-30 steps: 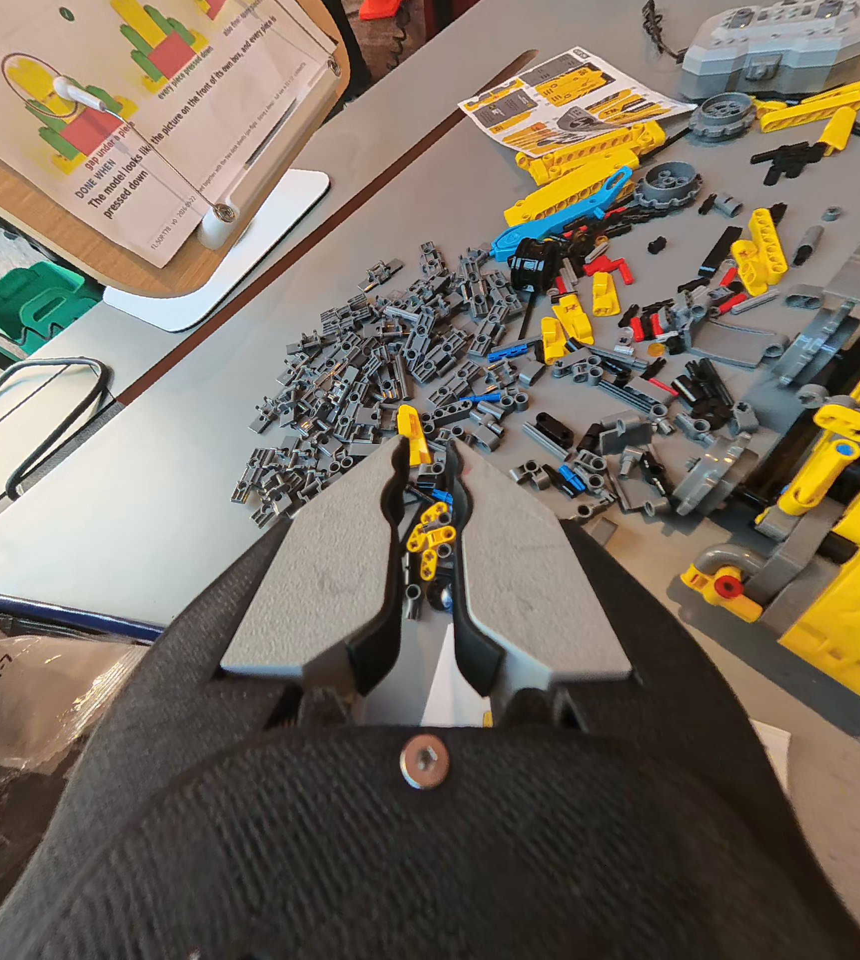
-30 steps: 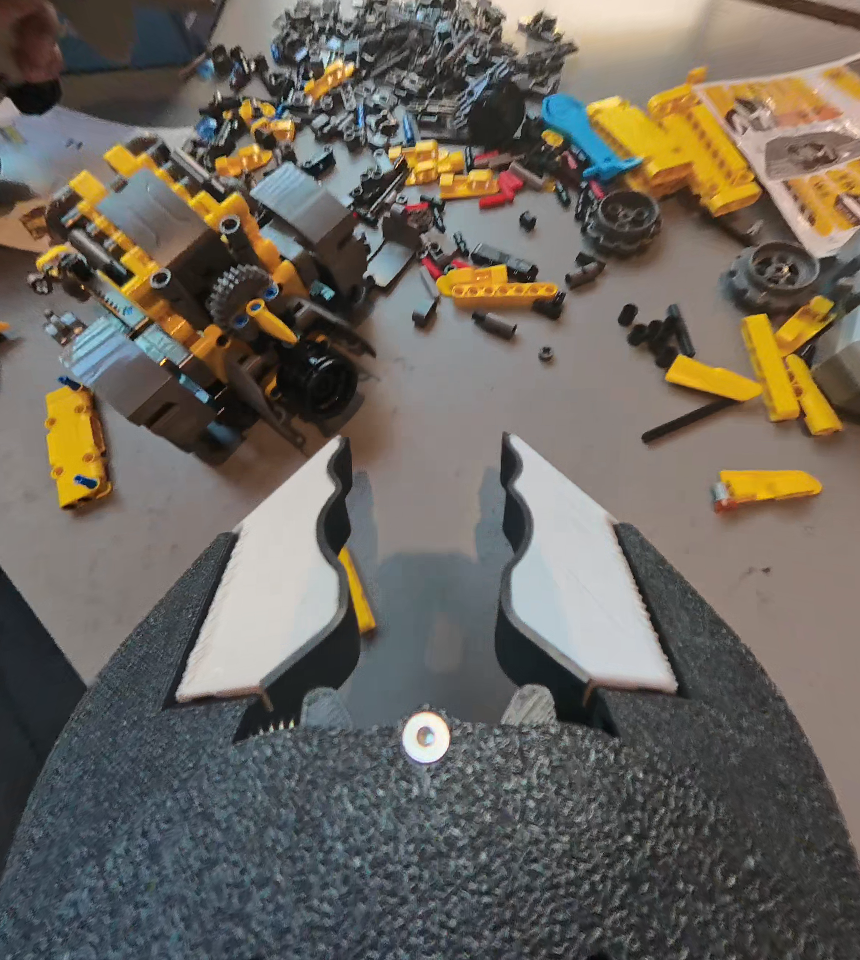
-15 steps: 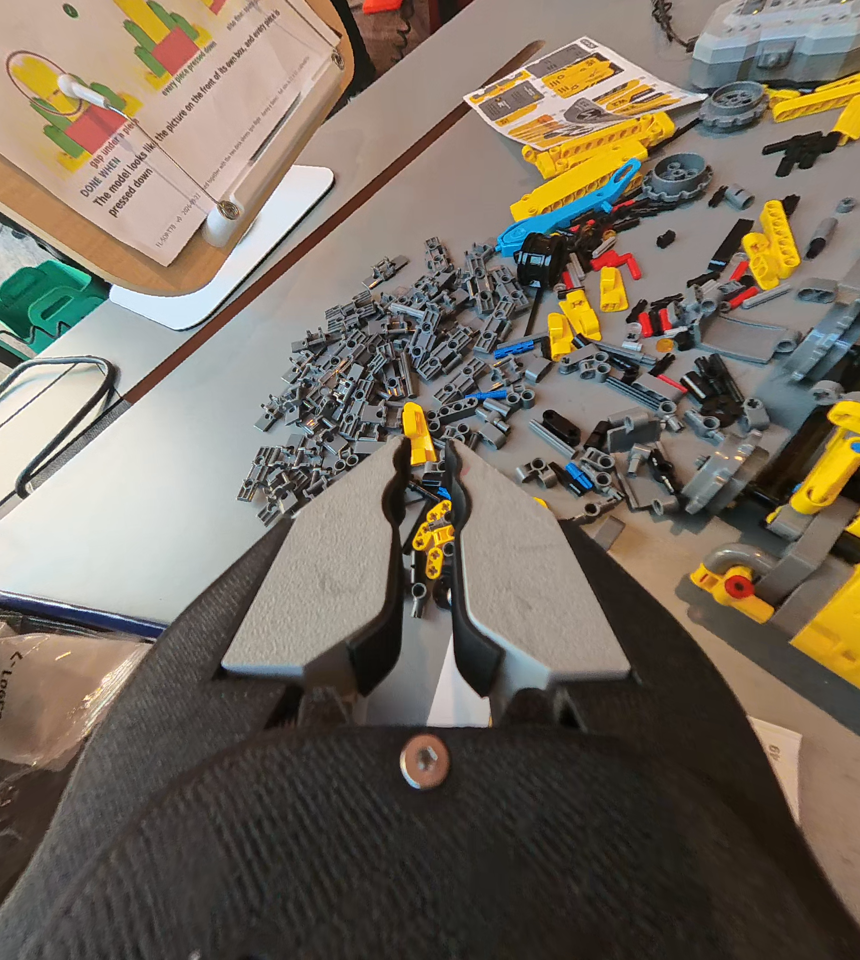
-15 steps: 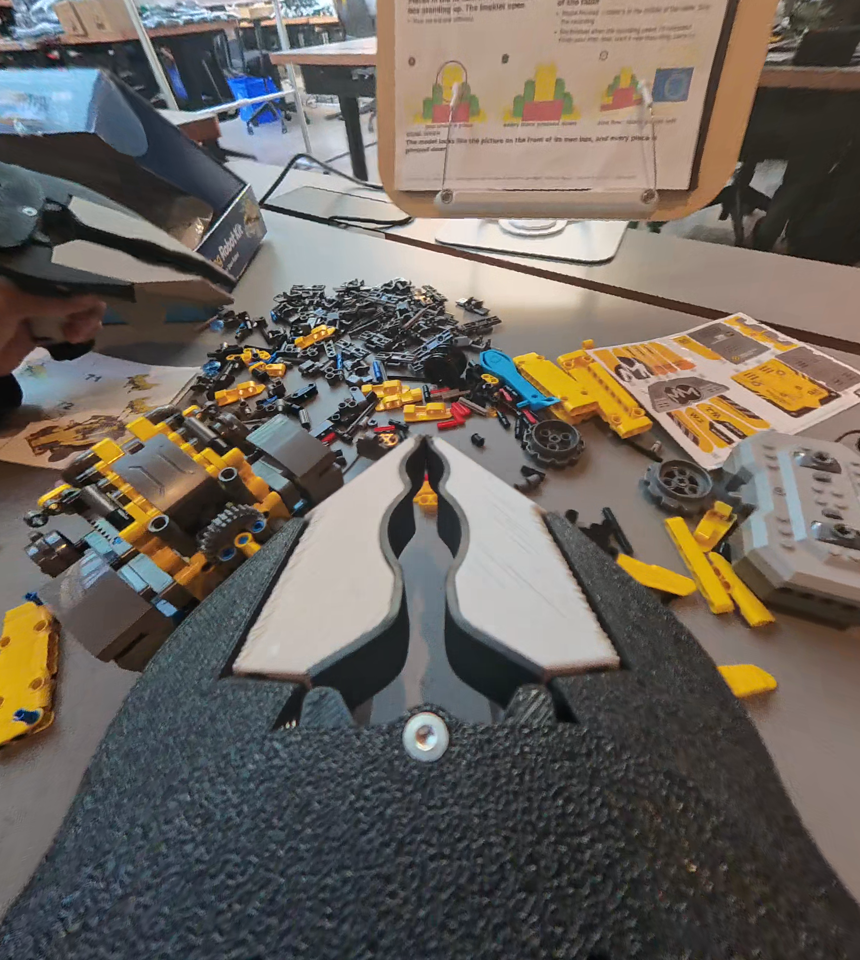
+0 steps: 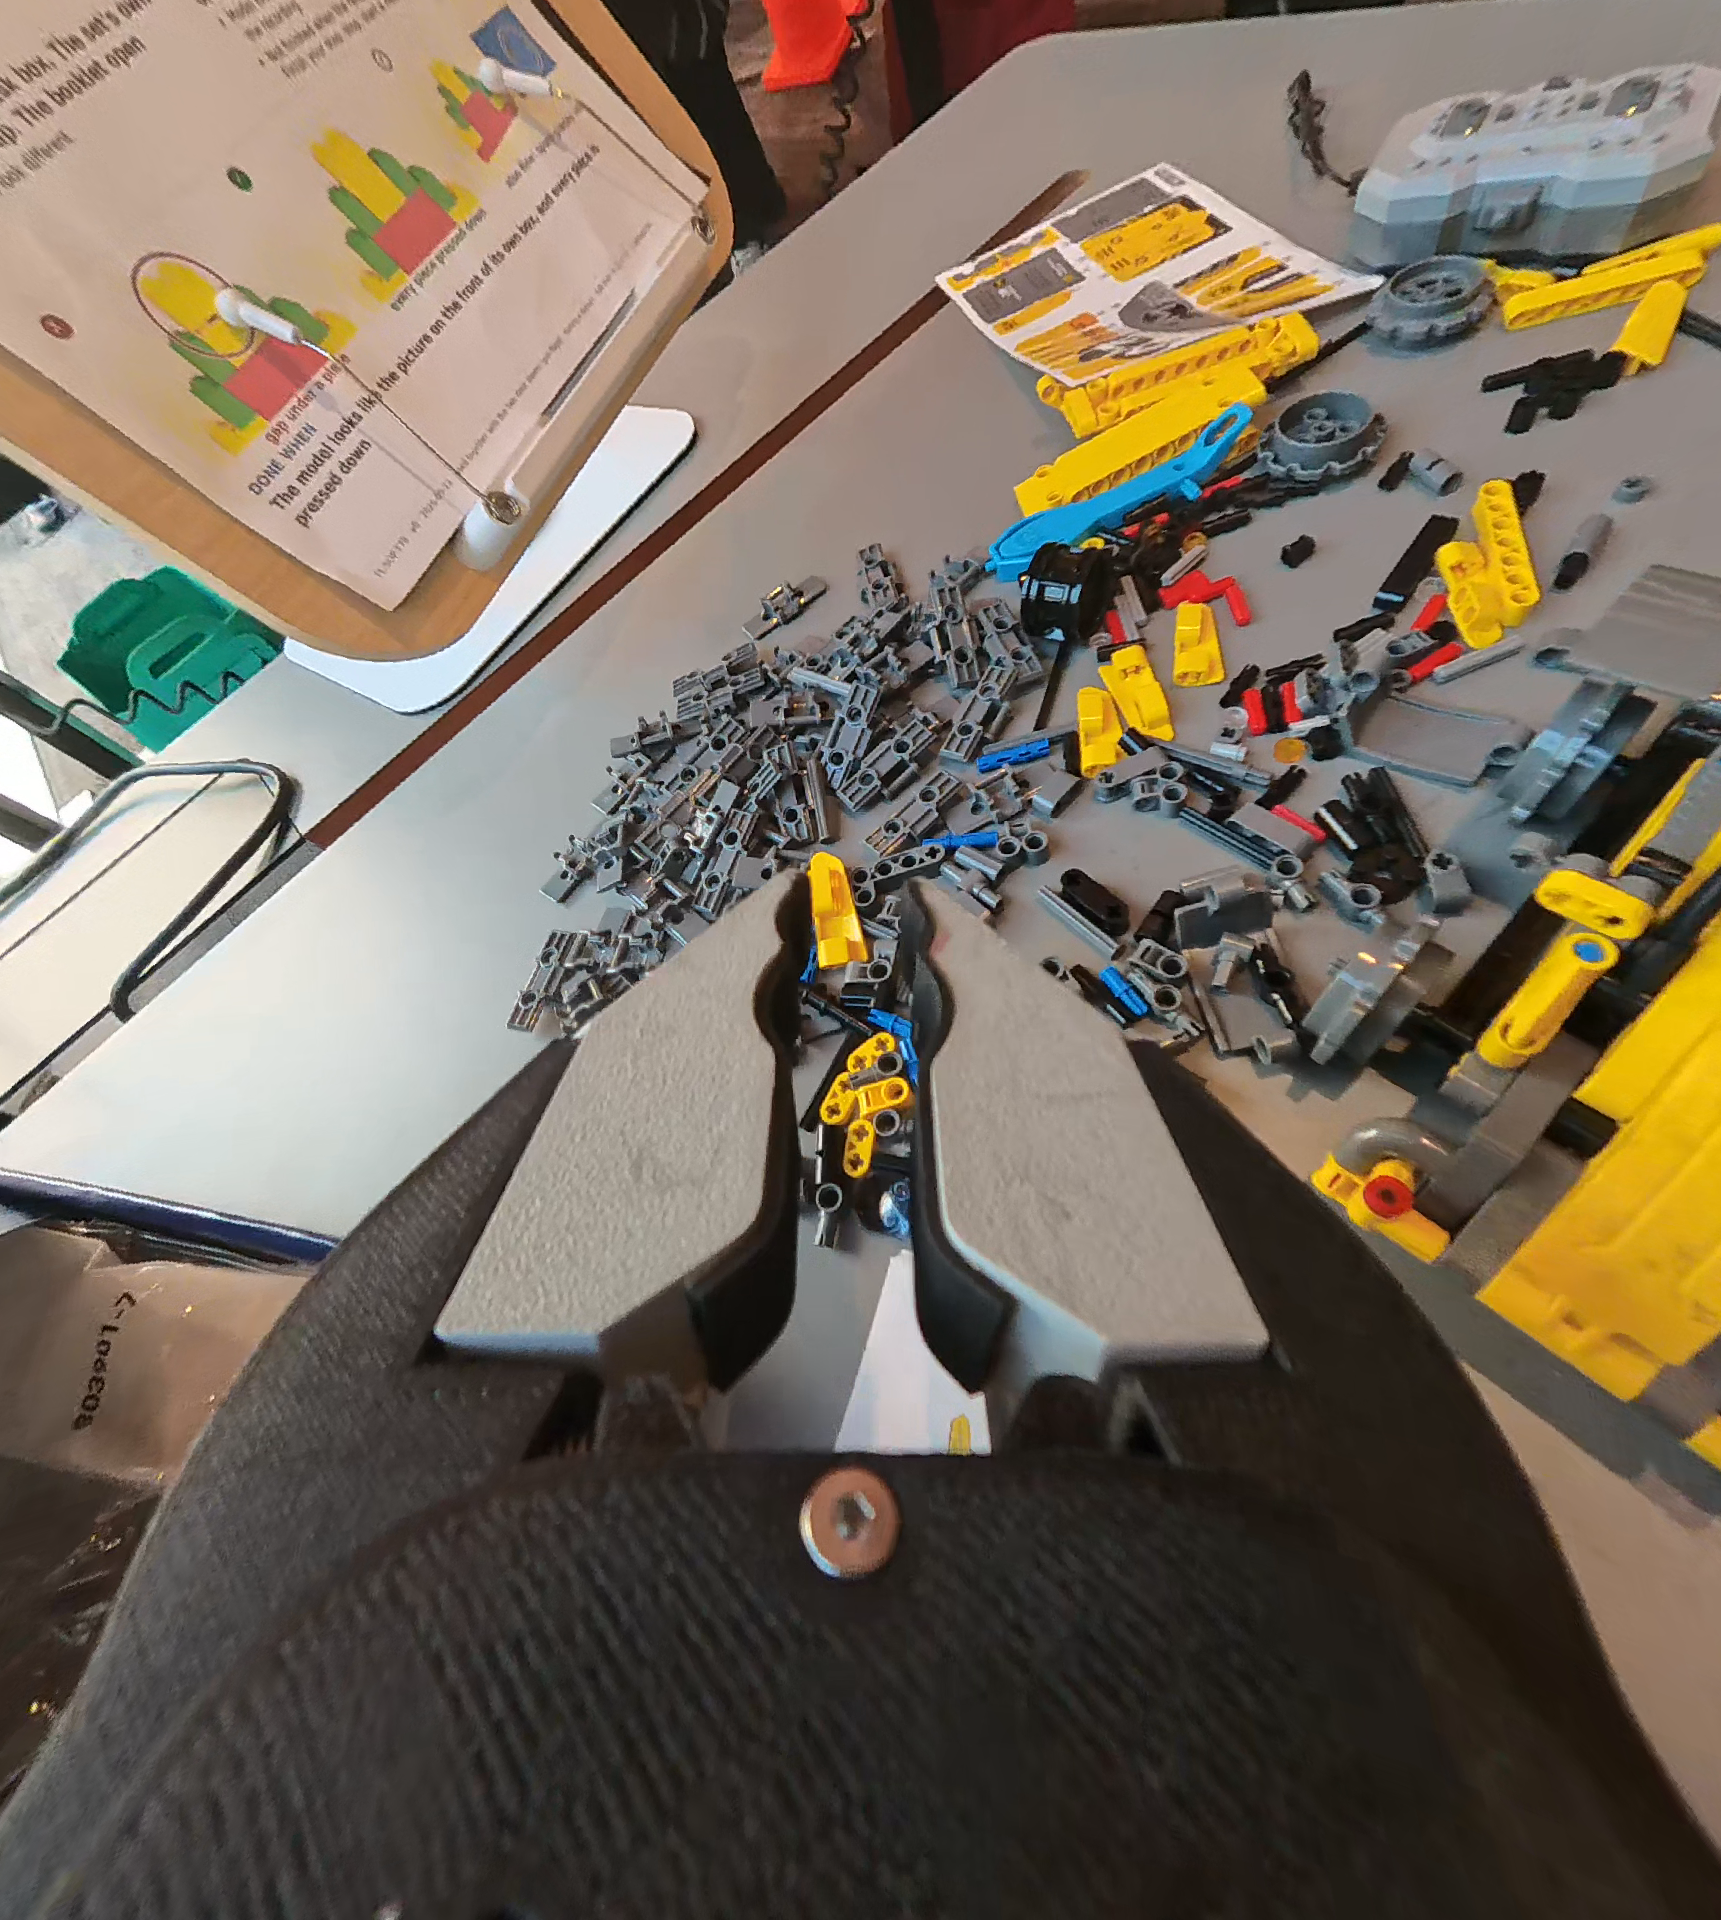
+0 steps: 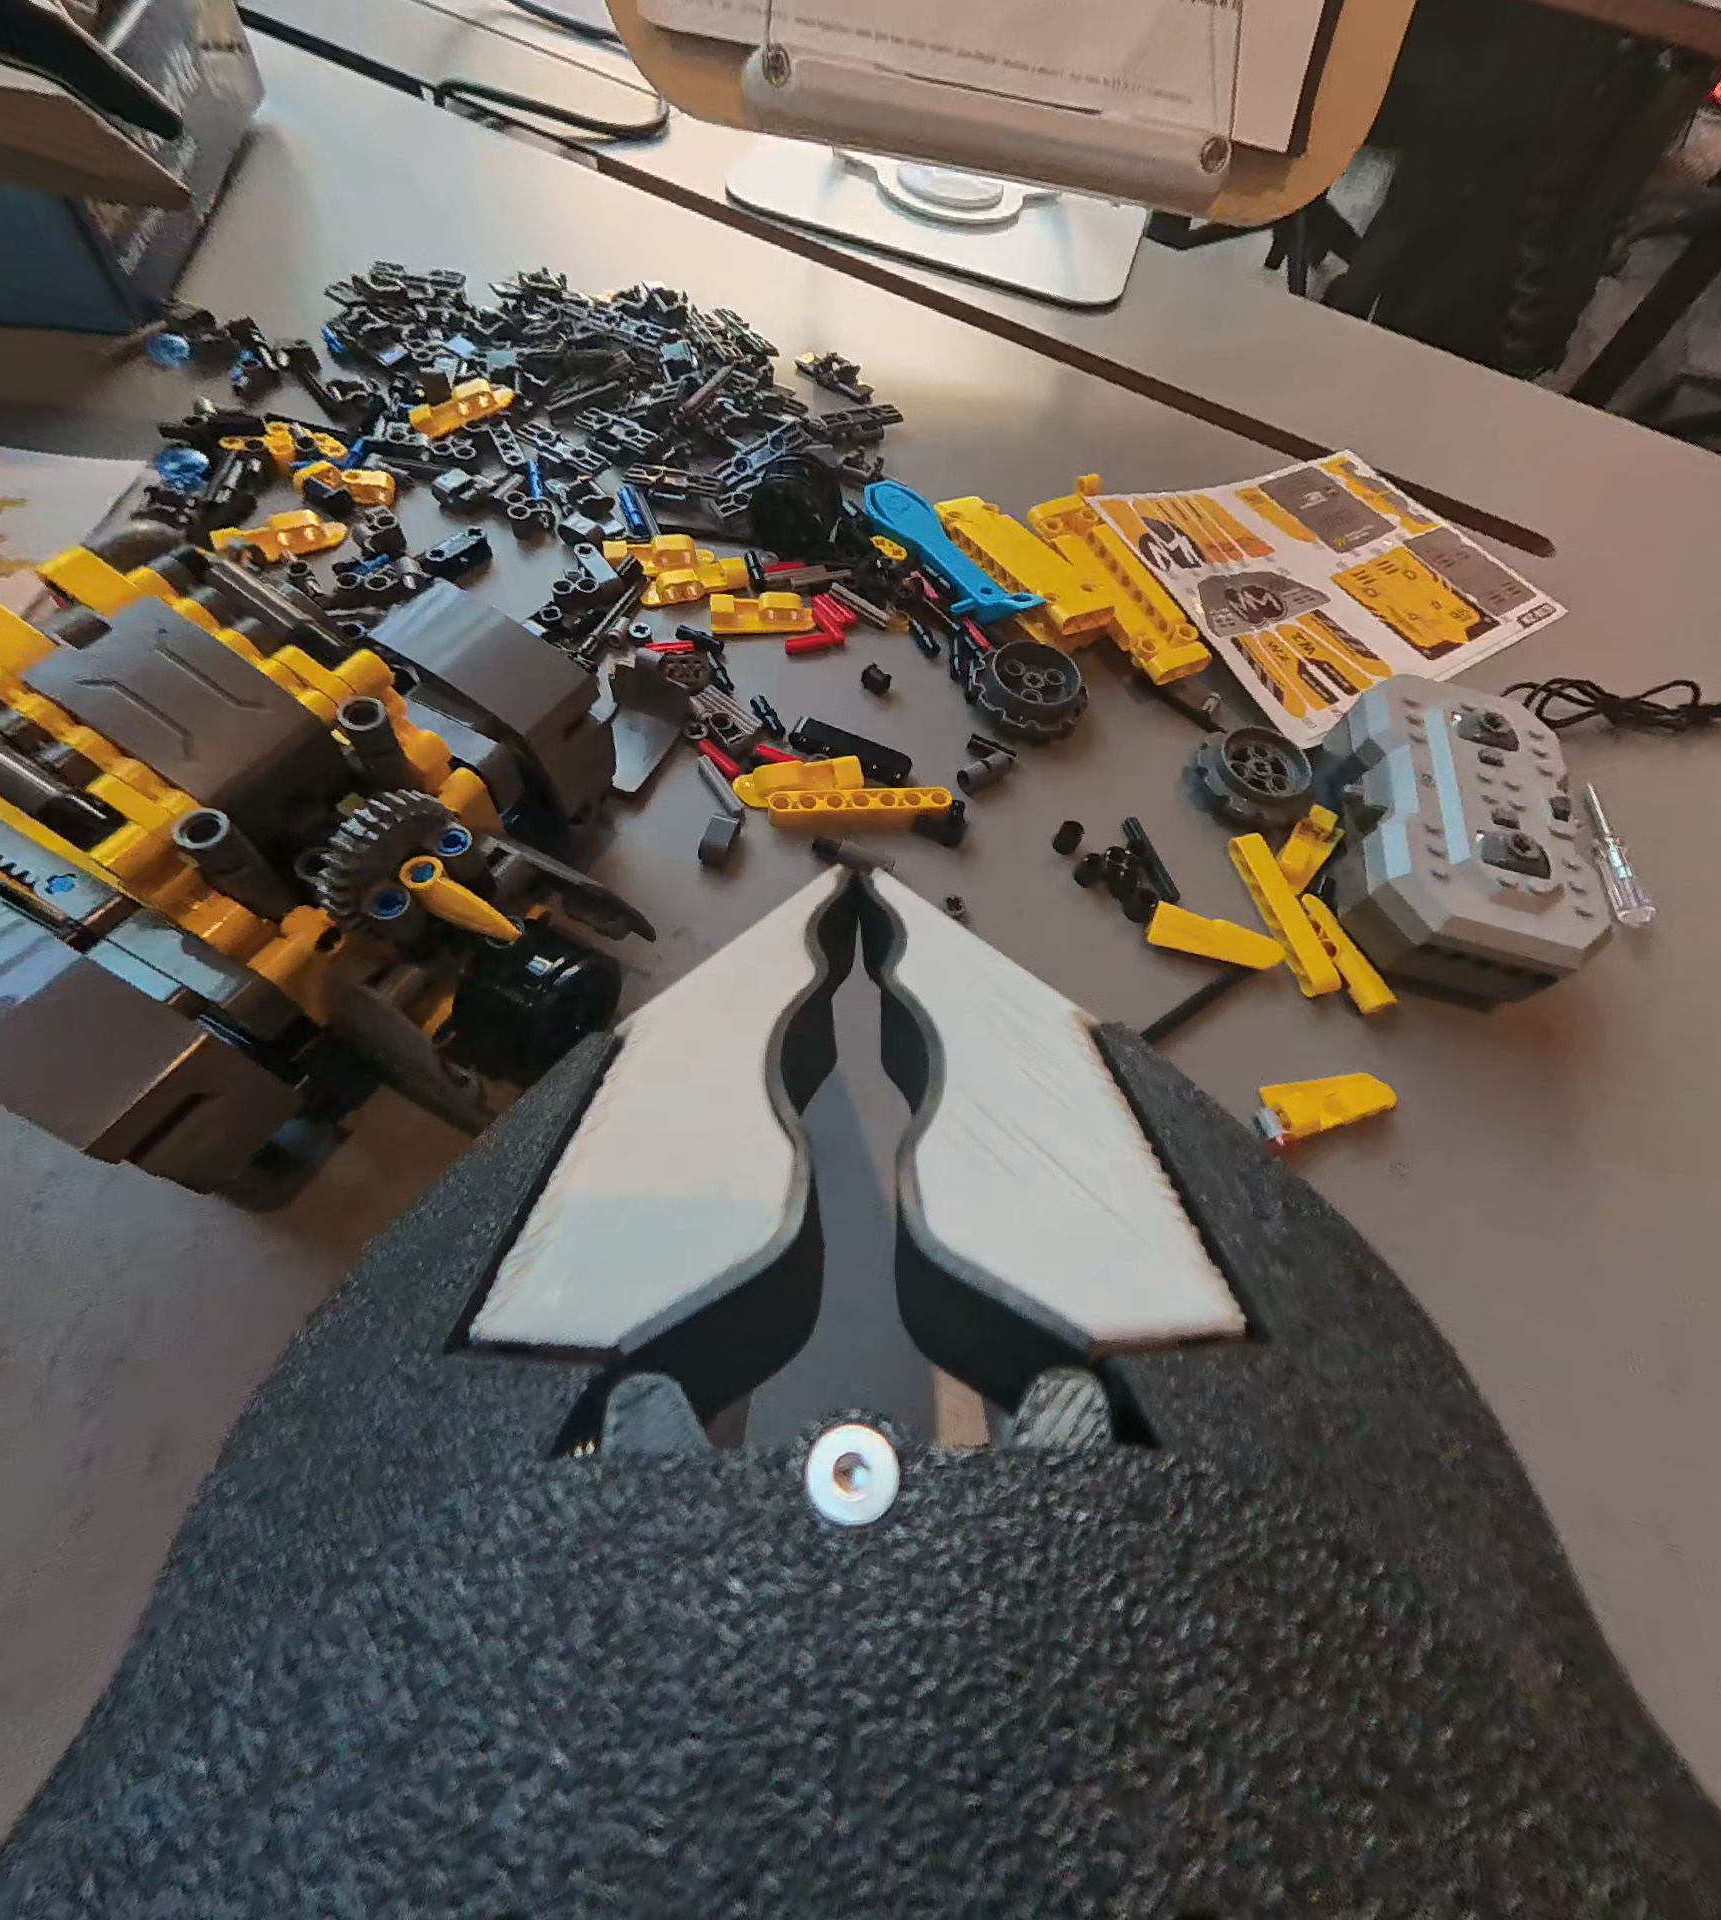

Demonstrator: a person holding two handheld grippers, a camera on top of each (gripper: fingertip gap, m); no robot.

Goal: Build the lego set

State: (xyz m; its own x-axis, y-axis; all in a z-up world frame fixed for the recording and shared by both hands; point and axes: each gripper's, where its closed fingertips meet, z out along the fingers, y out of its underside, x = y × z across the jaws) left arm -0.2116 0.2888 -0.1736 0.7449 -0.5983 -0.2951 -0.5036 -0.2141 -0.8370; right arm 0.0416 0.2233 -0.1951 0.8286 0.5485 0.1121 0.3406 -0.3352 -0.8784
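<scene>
My left gripper [image 5: 854, 888] hovers over a pile of small grey pieces [image 5: 783, 748]. Its fingers stand a narrow gap apart and grip nothing. A small yellow piece [image 5: 835, 914] lies on the table in that gap, beside the left fingertip, with several yellow connectors [image 5: 866, 1101] behind it. My right gripper [image 6: 856, 883] is shut, tips touching, with nothing seen in it. It points at a dark pin [image 6: 851, 854] and a yellow beam [image 6: 856, 805] on the grey table [image 6: 1562, 1351]. A partly built yellow and grey model [image 6: 243, 810] stands to its left and also shows in the left wrist view [image 5: 1666, 1195].
A grey battery box [image 6: 1458, 831] and a sticker sheet [image 6: 1355, 582] lie at the right. A blue tool [image 6: 939, 561], toothed wheels and loose yellow, black and red pieces are scattered mid-table. A wooden stand with a printed sheet [image 5: 264, 312] stands behind. A cardboard box [image 6: 25, 208] is at the far left. Spacing between my two grippers at the tips: around 25 cm. The dark pin [image 6: 851, 854] is closer to my right gripper, around 9 cm from its tips; the left tips are 25 cm off. Seen from the left wrist view [image 5: 1550, 570] as well.
My right gripper went from open to shut, tilted up, then dipped back toward the table. My left gripper kept its narrow gap and barely moved.
</scene>
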